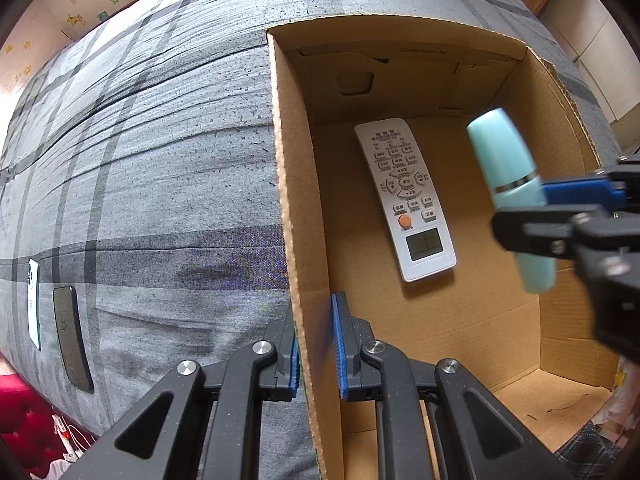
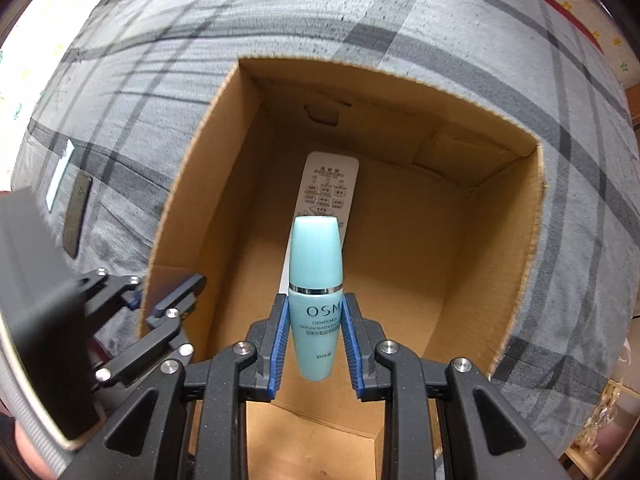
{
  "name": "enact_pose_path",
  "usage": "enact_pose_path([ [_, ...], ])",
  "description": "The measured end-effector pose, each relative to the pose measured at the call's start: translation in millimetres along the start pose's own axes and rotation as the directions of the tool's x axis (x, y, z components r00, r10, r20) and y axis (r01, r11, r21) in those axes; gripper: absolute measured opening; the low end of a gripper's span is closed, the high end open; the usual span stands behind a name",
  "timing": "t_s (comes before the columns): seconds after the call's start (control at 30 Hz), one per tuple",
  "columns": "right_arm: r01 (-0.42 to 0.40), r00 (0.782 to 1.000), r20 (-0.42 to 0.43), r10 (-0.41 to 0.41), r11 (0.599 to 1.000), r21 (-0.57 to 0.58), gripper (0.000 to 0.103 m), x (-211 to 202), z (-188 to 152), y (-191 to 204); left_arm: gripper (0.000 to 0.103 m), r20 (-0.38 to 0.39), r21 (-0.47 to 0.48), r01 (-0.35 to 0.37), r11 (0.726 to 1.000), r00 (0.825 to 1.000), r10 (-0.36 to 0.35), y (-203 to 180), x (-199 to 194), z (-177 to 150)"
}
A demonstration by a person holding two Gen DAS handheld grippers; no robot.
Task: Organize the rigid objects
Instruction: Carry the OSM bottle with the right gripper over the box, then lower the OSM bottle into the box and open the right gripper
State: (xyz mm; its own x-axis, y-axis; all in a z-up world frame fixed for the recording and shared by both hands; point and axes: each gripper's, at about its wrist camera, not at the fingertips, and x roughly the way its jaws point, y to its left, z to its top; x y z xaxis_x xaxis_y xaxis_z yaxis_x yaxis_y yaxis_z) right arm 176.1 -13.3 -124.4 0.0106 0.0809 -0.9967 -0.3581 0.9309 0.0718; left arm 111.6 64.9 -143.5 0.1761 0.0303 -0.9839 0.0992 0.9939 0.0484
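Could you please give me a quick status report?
Right tongs shut on teal plastic bottle above open cardboard box. Left tongs straddle box wall. White remote inside. Path clear.

**Bottle held over box, remote inside**

A pale teal bottle (image 2: 316, 296), capped and printed "OSM", is seen at frame centre, clamped above an open cardboard box (image 2: 504, 240). A white remote control (image 1: 406, 196) lies flat on the box floor, screen end nearest. Two phones (image 1: 60, 320) lie side by side at lower left.

Even, bright indoor light; soft shadows inside the box (image 1: 400, 80); strong fisheye bending and dark vignette at edges.
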Motion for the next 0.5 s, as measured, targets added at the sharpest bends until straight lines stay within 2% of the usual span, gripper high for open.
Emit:
enact_pose_path([
  [0.5, -0.007, 0.996, -0.093, 0.002, 0.999, -0.047, 0.027, 46.2, 11.3, 4.5, 0.014, -0.008, -0.009, -0.006, 1.0, 1.0, 0.006, -1.0, 2.0, 1.1],
])
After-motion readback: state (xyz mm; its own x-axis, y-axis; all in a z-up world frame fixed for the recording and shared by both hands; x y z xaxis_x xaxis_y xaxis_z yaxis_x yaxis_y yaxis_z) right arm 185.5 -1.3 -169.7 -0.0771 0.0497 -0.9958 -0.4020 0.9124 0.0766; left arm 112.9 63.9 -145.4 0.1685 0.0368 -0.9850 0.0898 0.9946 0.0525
